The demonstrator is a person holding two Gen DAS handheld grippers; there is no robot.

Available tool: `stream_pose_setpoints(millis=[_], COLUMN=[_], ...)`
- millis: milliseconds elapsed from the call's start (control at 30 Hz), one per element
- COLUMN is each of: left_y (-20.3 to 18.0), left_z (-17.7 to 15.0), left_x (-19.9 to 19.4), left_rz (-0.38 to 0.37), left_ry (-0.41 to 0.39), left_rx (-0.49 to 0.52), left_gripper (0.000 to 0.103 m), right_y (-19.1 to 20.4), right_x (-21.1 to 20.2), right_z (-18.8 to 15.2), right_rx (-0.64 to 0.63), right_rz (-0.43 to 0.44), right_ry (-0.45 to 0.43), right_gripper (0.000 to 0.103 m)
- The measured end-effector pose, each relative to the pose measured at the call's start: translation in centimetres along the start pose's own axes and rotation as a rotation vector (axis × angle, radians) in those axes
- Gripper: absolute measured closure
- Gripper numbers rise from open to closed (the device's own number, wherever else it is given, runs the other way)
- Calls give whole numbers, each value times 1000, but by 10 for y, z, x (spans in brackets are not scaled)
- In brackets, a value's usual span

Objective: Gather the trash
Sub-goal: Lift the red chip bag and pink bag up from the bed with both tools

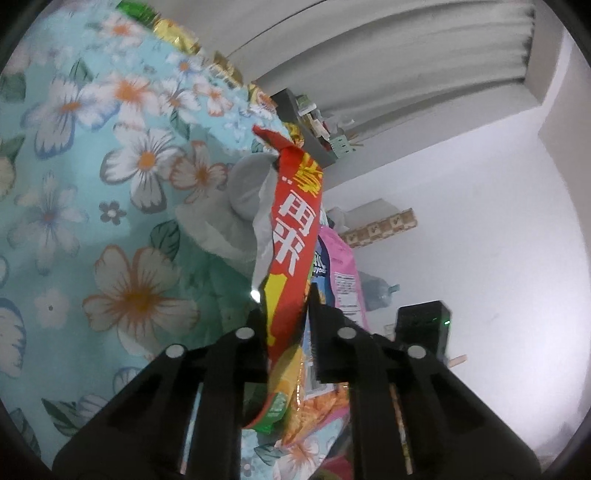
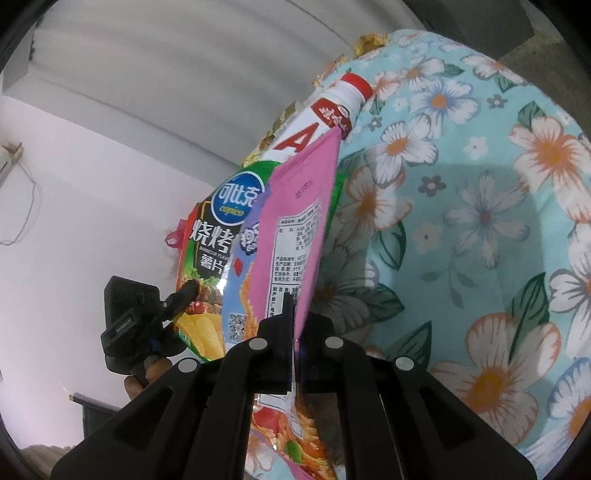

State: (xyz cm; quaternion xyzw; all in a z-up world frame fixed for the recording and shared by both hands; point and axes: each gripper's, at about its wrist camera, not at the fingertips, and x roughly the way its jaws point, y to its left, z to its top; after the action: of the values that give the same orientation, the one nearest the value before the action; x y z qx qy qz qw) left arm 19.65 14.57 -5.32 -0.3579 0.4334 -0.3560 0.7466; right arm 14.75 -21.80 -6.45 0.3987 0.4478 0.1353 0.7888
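My left gripper (image 1: 286, 321) is shut on a red and yellow snack wrapper (image 1: 291, 236) that stands up between the fingers. Behind it is a pink packet (image 1: 341, 273). My right gripper (image 2: 295, 325) is shut on that pink snack packet (image 2: 295, 229). Beside it in the right wrist view are a green chip bag (image 2: 210, 251) and a white bottle with a red cap (image 2: 332, 110). The other gripper's body (image 2: 129, 321) shows at the left, touching the chip bag. A floral blue cloth (image 1: 92, 184) fills the left of the left wrist view; it also shows in the right wrist view (image 2: 461, 221).
A grey crumpled item (image 1: 243, 192) lies against the cloth. Gold wrappers (image 1: 177, 33) poke out at the cloth's top edge. White wall (image 1: 461, 240), a ceiling beam and a cluttered shelf (image 1: 317, 129) lie beyond. A water jug (image 1: 380, 295) stands far off.
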Motion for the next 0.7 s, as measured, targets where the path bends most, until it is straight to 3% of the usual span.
stream_pose_setpoints(millis=[267, 700], left_y=[-47, -103], left_z=[-9, -32], left_x=[3, 5], left_rz=[122, 220], left_ry=[-11, -26], left_rx=[186, 368], left_gripper=[100, 103], right_y=[2, 8], right_x=[-24, -74], right_z=[1, -2], right_rx=[31, 23], right_rz=[60, 52], right_ry=[-51, -154], right_gripper=[100, 100])
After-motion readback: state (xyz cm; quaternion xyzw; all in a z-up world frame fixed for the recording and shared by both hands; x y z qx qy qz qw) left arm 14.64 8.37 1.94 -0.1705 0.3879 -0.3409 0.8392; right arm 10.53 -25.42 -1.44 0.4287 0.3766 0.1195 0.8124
